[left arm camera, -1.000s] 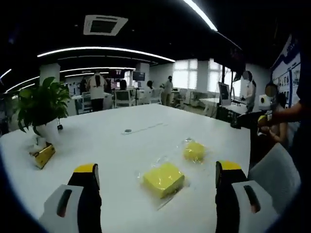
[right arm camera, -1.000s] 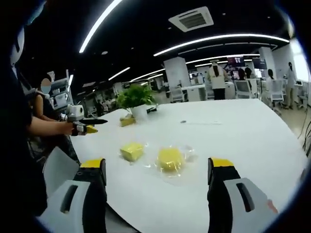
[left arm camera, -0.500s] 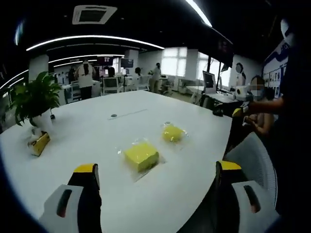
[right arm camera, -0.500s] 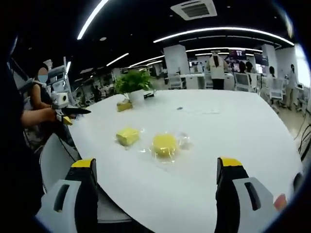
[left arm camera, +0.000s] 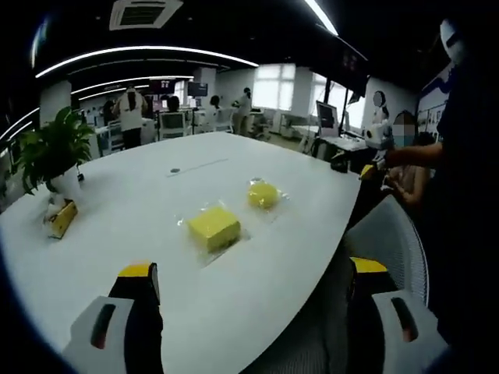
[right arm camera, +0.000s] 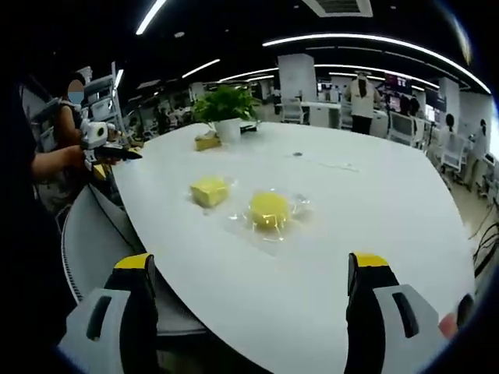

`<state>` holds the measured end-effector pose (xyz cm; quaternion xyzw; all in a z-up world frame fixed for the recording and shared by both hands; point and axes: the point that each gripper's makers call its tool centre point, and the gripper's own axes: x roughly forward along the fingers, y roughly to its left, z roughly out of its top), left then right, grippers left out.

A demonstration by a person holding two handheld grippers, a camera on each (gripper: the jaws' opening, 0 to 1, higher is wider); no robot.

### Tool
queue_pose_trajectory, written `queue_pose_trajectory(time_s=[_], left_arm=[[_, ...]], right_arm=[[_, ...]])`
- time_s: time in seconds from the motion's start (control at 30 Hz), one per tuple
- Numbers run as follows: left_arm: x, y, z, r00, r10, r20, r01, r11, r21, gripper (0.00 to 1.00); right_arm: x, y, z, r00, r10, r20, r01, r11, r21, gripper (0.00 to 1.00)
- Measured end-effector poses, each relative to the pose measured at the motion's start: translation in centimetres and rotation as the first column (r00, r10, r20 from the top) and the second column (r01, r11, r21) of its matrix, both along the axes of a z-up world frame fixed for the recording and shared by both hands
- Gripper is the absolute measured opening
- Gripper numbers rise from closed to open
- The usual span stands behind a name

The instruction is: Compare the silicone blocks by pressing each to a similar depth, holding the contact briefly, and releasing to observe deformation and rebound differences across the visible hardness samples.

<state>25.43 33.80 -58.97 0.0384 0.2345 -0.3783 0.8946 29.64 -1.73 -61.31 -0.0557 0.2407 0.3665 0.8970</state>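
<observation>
Both views have pulled back from the broad white oval desk [left arm camera: 117,234] over the last second. In the left gripper view the square yellow silicone block [left arm camera: 213,227] and the round yellow silicone block [left arm camera: 263,195] now sit smaller and further off than they did, and the desk's near edge and a white mesh chair back [left arm camera: 390,241] have come into the space between the jaws. The right gripper view tells the same: its own jaws, already spread a little wider half a second ago, now frame the desk edge with the round block [right arm camera: 270,209] and the square block [right arm camera: 209,191] well beyond it.

The left claw [left arm camera: 249,284] stands wide apart and holds nothing. The right claw [right arm camera: 257,273] is likewise wide apart and empty.

The two blocks lie near each other in the middle of the desk, each on a clear plastic wrapper [right arm camera: 257,226], the square one on the side toward the green potted plant in its white pot [left arm camera: 58,160], the round one away from it. A small yellow box [left arm camera: 62,220] rests just beside the pot.

By this reading no press is under way. With both claws clear of the samples, either a press has been released or none has begun; neither block shows a visible dent at this distance, so rebound cannot be judged.
</observation>
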Motion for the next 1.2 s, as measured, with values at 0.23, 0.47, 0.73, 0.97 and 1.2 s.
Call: queue_pose_trajectory(time_s=[0.23, 0.47, 0.73, 0.97, 1.2], left_arm=[[-0.8, -0.5, 0.0, 1.0, -0.025, 0.002, 0.025, 1.0, -0.01, 0.99], [-1.0, -0.8, 0.3, 0.999, -0.036, -0.008, 0.036, 0.999, -0.014, 0.99], [-0.9, -1.2, 0.9, 0.999, -0.042, 0.006, 0.042, 0.999, -0.025, 0.99], [-0.3, -1.4, 0.6, 1.0, -0.013, -0.018, 0.012, 0.999, -0.052, 0.99], [1.0, -2.7, 1.0, 0.999, 0.004, -0.045, -0.01, 0.992, -0.126, 0.99]], right_arm=[[-1.0, 0.3, -0.9, 0.999, 0.036, -0.019, -0.037, 0.998, -0.054, 0.96], [-1.4, 0.2, -0.4, 0.999, 0.032, -0.013, -0.033, 0.998, -0.05, 0.96], [-1.4, -0.2, 0.6, 0.999, 0.022, 0.025, -0.021, 0.999, -0.041, 0.96], [-1.1, -0.9, 0.5, 1.0, -0.021, 0.016, 0.021, 1.0, -0.004, 0.96], [-1.2, -0.3, -0.3, 1.0, -0.009, -0.002, 0.009, 1.0, -0.003, 0.94]])
